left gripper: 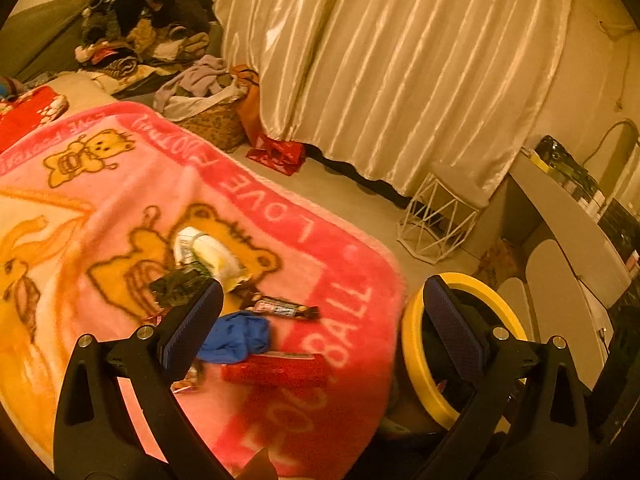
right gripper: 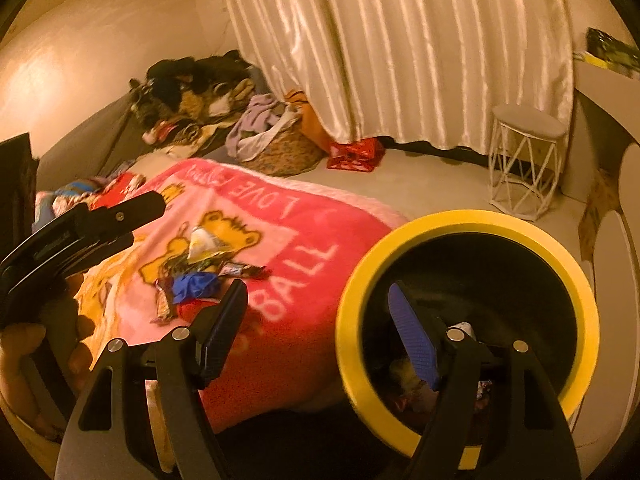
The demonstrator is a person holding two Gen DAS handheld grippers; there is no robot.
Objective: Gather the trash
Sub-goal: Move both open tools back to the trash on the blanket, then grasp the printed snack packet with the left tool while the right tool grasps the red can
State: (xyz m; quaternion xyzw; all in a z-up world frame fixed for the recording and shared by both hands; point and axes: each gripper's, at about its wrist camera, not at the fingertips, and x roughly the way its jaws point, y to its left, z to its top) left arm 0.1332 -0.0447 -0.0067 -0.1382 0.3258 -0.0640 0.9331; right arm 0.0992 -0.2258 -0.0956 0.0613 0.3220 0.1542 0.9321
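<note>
Trash lies in a small heap on the pink teddy-bear blanket (left gripper: 120, 208): a white crumpled packet (left gripper: 204, 252), a dark green wrapper (left gripper: 180, 284), a candy bar wrapper (left gripper: 284, 309), a blue crumpled piece (left gripper: 236, 336) and a red packet (left gripper: 276, 370). My left gripper (left gripper: 326, 316) hovers open just short of this heap, nothing between its fingers. A black bin with a yellow rim (right gripper: 472, 220) stands at the blanket's right edge, with some wrappers (right gripper: 408, 376) inside. My right gripper (right gripper: 320, 328) is open and empty, its right finger (right gripper: 412, 340) over the bin's mouth. The same trash heap (right gripper: 196, 280) shows left of it.
A hand (right gripper: 24, 356) holds the left gripper (right gripper: 146, 220) at the far left of the right wrist view. Beyond the blanket are a clothes pile (left gripper: 136, 28), a laundry basket (left gripper: 212, 120), a red bag (left gripper: 276, 154), a white wire stool (left gripper: 440, 216), curtains and a desk (left gripper: 568, 224).
</note>
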